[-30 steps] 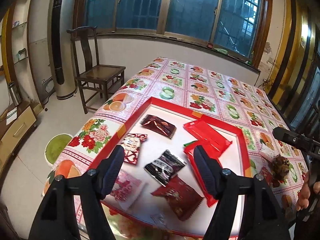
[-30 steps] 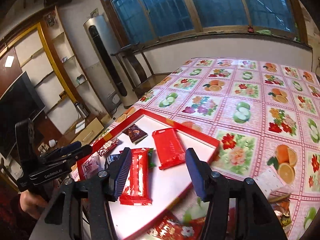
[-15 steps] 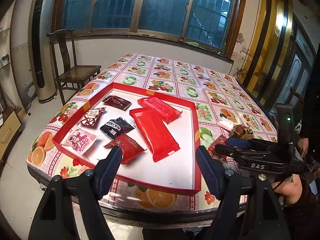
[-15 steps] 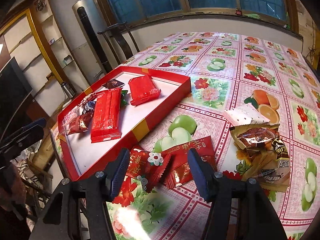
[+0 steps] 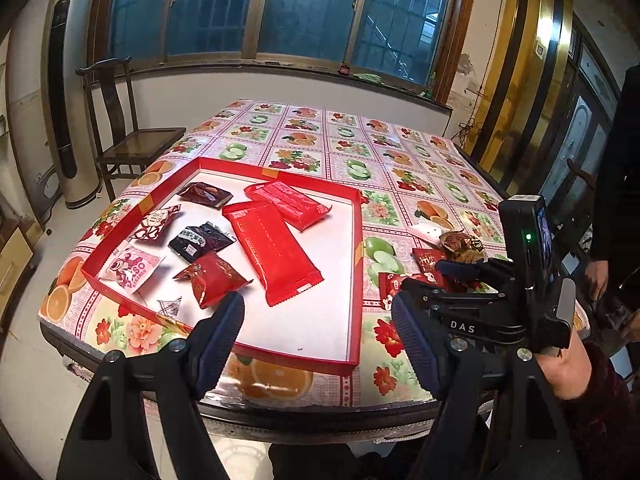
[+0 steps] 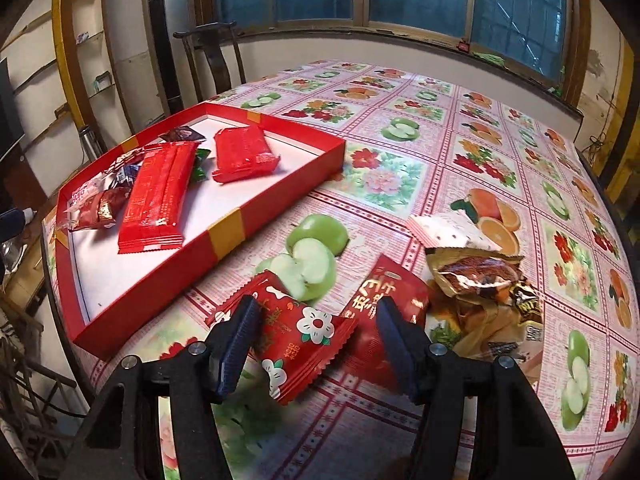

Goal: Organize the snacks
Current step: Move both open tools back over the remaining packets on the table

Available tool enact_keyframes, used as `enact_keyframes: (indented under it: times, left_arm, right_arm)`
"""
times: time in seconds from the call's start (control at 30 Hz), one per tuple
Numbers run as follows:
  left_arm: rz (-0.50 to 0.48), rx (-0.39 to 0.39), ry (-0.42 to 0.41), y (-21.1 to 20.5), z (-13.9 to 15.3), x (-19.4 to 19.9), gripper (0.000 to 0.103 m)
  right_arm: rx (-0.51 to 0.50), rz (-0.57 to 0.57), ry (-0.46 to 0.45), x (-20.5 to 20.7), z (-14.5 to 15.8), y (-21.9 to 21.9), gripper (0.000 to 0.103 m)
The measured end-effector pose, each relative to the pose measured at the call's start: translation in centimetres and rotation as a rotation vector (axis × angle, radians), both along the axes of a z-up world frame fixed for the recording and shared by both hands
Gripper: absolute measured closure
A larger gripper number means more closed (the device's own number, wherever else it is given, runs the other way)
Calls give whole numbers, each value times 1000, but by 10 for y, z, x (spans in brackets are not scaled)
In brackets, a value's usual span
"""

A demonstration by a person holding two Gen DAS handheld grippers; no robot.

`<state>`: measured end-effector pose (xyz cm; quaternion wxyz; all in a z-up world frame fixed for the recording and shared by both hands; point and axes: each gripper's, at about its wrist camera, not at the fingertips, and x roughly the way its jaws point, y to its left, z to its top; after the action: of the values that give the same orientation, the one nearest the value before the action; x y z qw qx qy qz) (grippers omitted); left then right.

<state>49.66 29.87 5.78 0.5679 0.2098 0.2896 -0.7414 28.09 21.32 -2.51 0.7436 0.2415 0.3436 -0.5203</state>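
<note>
Right hand-held gripper (image 6: 316,332), jaws parted and empty, straddles a flowered packet (image 6: 292,332) lying on the surface, positioned to grasp it; the red tray (image 6: 224,236), its likely destination, lies ahead-left. Left hand-held gripper (image 5: 318,334) hangs wide open, empty, over the tray's near edge.

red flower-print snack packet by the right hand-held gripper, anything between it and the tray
Nothing visible does. The red flower-print snack packet lies between the open right hand-held gripper fingers, on bare tablecloth beside the red cardboard tray. Only the tray's low side wall must be cleared, and the white floor just inside is free.
</note>
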Motion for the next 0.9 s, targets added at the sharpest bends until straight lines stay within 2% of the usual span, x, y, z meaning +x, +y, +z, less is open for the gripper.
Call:
enact_keyframes:
  times: [0.17, 0.23, 0.43, 0.5, 0.57, 0.77, 0.9]
  left_arm:
    - [-44, 2, -12, -2, 2, -22, 28]
    - [-66, 2, -21, -2, 3, -33, 28]
    - [-139, 4, -34, -3, 4, -66, 28]
    - [-165, 6, -38, -4, 4, -78, 28]
    - [-198, 12, -39, -5, 4, -92, 28]
    - [-311, 9, -67, -10, 5, -138, 28]
    - [-372, 20, -79, -17, -1, -165, 28]
  right_arm:
    - [20, -47, -13, -38, 0, 3, 38]
    - [40, -75, -50, -60, -1, 3, 37]
    - [31, -188, -57, -125, 1, 11, 36]
    - [39, -205, -96, -147, 5, 16, 35]
    - [18, -205, -140, -165, 14, 25, 35]
    - [-77, -241, -176, -208, 41, 59, 35]
    - [-95, -295, -178, -233, 47, 73, 35]
